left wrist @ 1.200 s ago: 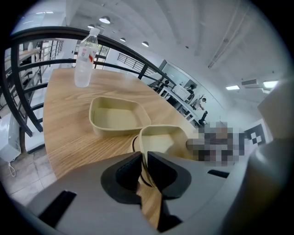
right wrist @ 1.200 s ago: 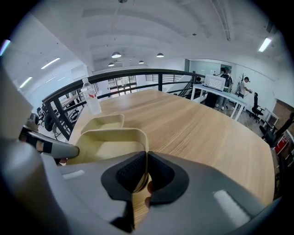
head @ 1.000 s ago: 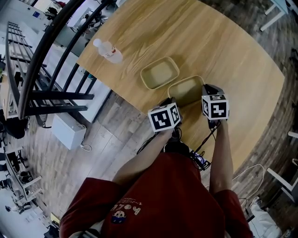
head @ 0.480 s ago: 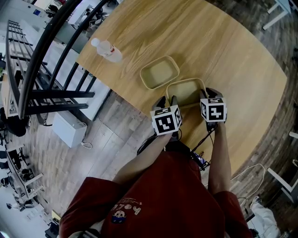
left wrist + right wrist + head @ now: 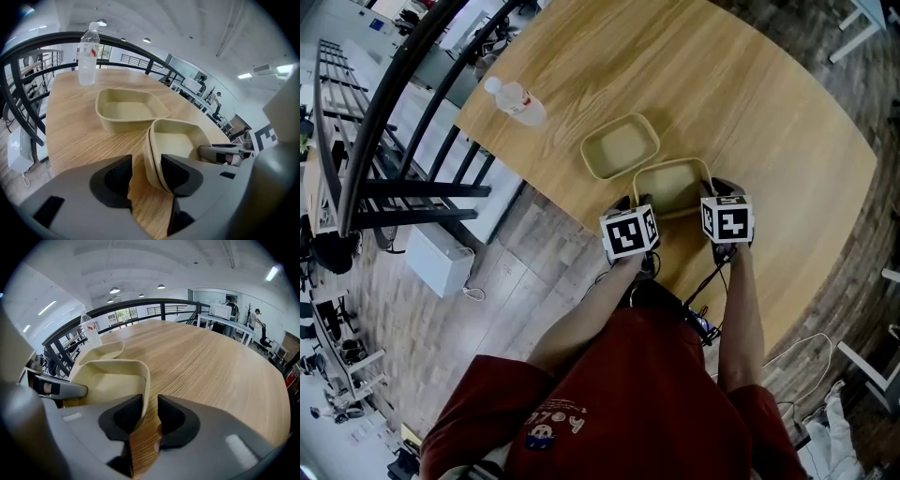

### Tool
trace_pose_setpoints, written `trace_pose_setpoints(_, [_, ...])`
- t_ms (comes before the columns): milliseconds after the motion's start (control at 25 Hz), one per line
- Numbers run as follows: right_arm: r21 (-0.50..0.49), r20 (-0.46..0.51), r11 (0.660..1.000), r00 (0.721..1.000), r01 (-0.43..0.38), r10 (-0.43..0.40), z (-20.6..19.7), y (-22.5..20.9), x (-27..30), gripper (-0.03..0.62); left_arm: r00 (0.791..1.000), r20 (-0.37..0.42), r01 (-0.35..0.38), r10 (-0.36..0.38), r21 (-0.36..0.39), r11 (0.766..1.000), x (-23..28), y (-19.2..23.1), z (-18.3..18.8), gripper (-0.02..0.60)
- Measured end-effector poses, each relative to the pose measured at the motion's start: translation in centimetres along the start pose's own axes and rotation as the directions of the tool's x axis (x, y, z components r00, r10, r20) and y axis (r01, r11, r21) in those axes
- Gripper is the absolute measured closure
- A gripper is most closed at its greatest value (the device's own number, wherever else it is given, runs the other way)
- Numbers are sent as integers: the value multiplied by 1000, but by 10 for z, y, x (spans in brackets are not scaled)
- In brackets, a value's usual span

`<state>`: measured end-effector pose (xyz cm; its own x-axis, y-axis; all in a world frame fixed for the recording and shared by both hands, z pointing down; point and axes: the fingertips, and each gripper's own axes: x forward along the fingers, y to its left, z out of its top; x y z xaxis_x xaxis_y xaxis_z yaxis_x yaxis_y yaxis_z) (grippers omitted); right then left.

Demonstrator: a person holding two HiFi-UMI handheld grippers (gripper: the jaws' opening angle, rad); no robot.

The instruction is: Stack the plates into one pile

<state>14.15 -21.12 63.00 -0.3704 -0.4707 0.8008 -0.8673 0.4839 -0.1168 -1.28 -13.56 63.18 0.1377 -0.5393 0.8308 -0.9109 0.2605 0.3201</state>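
Currently a round wooden worktop (image 5: 750, 112) is being viewed from above, with a dark railing (image 5: 389, 103) running past its left side. Two beige rectangular plates are being carried on it, close to the person's edge. The near plate (image 5: 672, 186) is lying flat just beside the far plate (image 5: 621, 147), corner to corner, and a double rim is being shown at its near corner in the left gripper view. The near plate's left rim is being straddled by the left gripper (image 5: 146, 166), whose fingers (image 5: 112, 180) are being opened, with the wall near the right finger. Its right rim is being straddled by the right gripper (image 5: 150, 411), fingers being held apart, unclamped. A clear water bottle (image 5: 516, 101) is being left standing well apart, by the railing-side edge.
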Motion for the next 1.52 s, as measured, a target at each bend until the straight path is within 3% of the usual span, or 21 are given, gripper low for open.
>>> trace_pose_setpoints(360, [80,96,996,995,-29,21,6,-4,-22,471,998,51,41,-40,-18,999,-13,-6,0,372])
trace_pose_setpoints(640, [70,148,997,989,-20,10,7,-1,-44,471,993,109,56,-50,-46,997,-39,-6,-4,370])
trace_pose_setpoints(1120, [31,270,997,961,-68,57,28,22,-77,471,981,195,-1,21,-103,995,-90,31,-5,370])
trace_pose_setpoints(1520, [-24,293,998,954,-60,65,73,48,-53,471,965,262,0,28,-105,994,-81,64,46,370])
